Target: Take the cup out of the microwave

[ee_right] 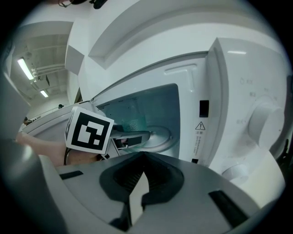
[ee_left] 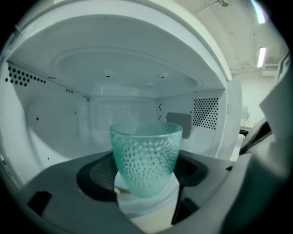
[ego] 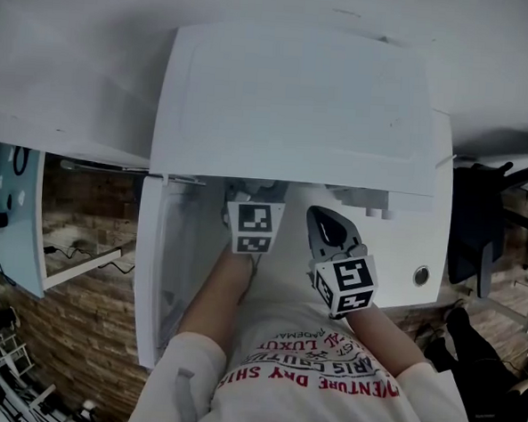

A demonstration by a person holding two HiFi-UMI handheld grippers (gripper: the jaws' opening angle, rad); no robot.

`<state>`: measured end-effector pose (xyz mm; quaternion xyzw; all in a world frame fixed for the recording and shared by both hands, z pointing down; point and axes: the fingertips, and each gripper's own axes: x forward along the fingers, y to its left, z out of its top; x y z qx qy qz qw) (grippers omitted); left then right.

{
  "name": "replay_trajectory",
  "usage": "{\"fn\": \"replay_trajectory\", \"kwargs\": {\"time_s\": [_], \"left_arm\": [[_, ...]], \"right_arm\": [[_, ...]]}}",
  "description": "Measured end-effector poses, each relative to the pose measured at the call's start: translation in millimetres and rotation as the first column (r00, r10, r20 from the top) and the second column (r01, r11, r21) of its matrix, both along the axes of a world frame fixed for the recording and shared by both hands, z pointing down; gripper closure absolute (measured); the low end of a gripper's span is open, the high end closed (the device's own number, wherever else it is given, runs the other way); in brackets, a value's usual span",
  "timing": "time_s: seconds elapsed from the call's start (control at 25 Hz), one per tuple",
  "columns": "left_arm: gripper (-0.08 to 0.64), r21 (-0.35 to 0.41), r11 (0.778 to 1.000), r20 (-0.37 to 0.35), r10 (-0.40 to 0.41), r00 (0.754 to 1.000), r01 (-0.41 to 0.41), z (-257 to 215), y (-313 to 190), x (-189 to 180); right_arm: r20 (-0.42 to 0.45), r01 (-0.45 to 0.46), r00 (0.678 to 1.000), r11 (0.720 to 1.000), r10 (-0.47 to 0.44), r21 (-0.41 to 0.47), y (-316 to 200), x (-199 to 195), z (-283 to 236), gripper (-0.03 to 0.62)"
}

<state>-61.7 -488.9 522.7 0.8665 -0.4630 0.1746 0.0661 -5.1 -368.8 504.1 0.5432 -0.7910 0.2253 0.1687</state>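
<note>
Though head view hides cup [ee_left: 145,155], left tongs [ee_left: 145,176] grip it; right tongs [ee_right: 138,185] closed, empty

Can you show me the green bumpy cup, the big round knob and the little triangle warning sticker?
cup [ee_left: 145,162], left gripper view, on its dotted side wall.
knob [ee_right: 263,119], right gripper view, on its round front face.
warning sticker [ee_right: 200,125], right gripper view, on the triangle sign.

Translucent teal cup [ee_left: 145,160], dotted with raised bumps; white microwave [ego: 297,101], black-dotted vent holes inside; white shirt [ego: 261,411] with red lettering.
</note>
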Motion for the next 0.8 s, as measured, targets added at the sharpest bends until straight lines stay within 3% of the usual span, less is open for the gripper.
{"fn": "replay_trajectory", "kwargs": {"time_s": [0.8], "left_arm": [[0.195, 0.03, 0.996, -0.057, 0.084, 0.995, -0.082, -62.4, 127.3, -16.7]], "right_arm": [[0.01, -0.071, 0.997, 0.988, 0.07, 0.139, 62.8, 4.7, -40.3, 0.588]]}}
